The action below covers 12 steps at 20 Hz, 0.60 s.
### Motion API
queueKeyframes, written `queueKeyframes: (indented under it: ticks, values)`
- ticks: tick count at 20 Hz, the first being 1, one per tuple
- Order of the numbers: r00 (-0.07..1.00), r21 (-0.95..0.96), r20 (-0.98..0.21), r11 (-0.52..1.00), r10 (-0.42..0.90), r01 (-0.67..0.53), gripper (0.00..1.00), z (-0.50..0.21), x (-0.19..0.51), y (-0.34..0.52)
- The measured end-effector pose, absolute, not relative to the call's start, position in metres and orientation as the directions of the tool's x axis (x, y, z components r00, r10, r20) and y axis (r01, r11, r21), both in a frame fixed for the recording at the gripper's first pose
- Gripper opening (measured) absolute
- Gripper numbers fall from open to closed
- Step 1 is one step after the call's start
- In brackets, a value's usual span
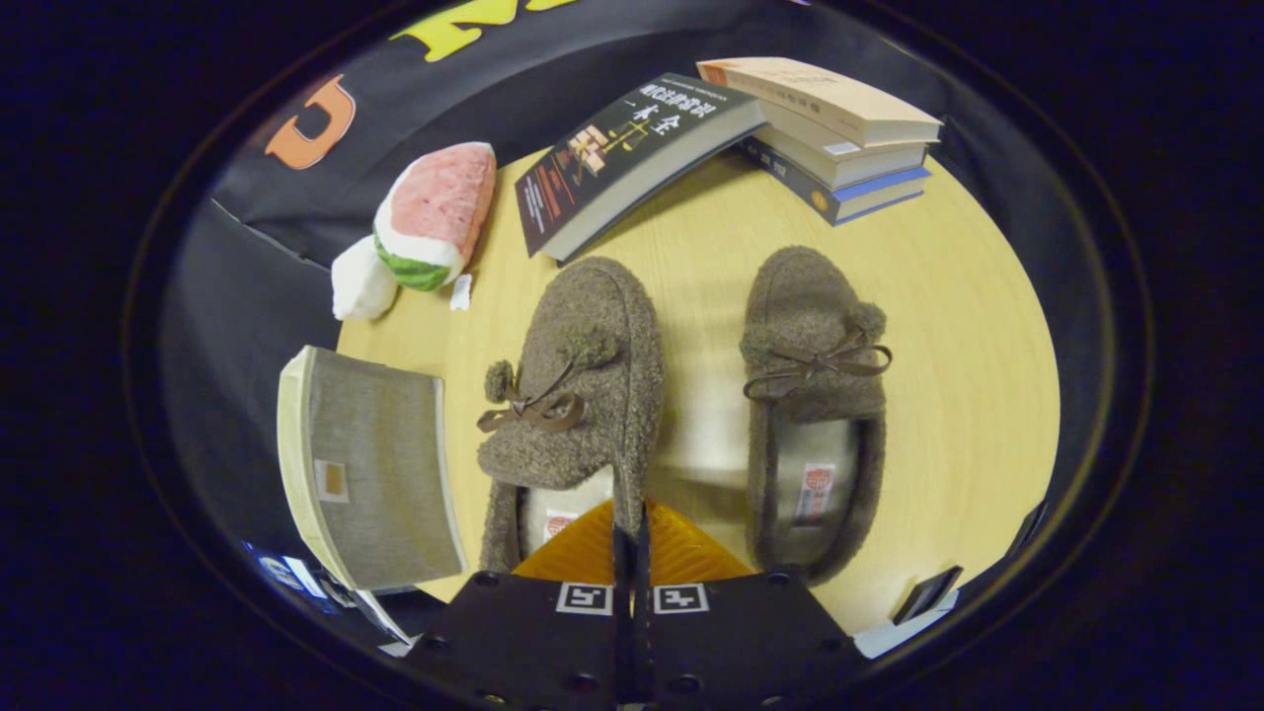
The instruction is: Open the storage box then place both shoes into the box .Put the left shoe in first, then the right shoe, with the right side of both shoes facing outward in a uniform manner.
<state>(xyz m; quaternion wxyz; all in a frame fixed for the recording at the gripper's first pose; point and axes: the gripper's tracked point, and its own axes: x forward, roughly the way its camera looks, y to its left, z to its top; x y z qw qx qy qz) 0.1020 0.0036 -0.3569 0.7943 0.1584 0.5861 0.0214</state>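
Two brown fuzzy slippers with bows and pompoms lie side by side on the pale wooden table (948,326), toes pointing away from me. The left slipper (583,365) sits just ahead of my fingers and looks nearer and slightly tilted. My gripper (629,523) is shut on the inner side wall of that slipper's heel opening, with both fingers pressed together on the rim. The right slipper (815,395) rests flat a short way to the right, untouched. The grey fabric storage box (370,464) with a cream edge stands left of the left slipper, its grey top face toward me.
A plush watermelon slice (434,212) lies beyond the box at the table's far left. A dark-covered book (622,158) leans against a stack of books (839,138) at the far side. A small dark object (928,592) lies at the near right edge.
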Motion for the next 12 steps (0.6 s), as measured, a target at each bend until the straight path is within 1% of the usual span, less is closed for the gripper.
queueKeyframes:
  ticks: [3, 7, 9, 12]
  values:
    - [0.334, 0.323, -0.903, 0.94, 0.271, 0.111, 0.01, -0.318, 0.097, 0.027]
    - [0.36, 0.329, -0.886, 0.943, 0.291, 0.045, 0.01, -0.272, 0.087, 0.071]
    - [0.356, 0.349, -0.875, 0.937, 0.328, -0.004, 0.01, -0.251, 0.078, 0.104]
    - [0.319, 0.377, -0.866, 0.922, 0.384, -0.087, 0.0, -0.233, 0.066, 0.163]
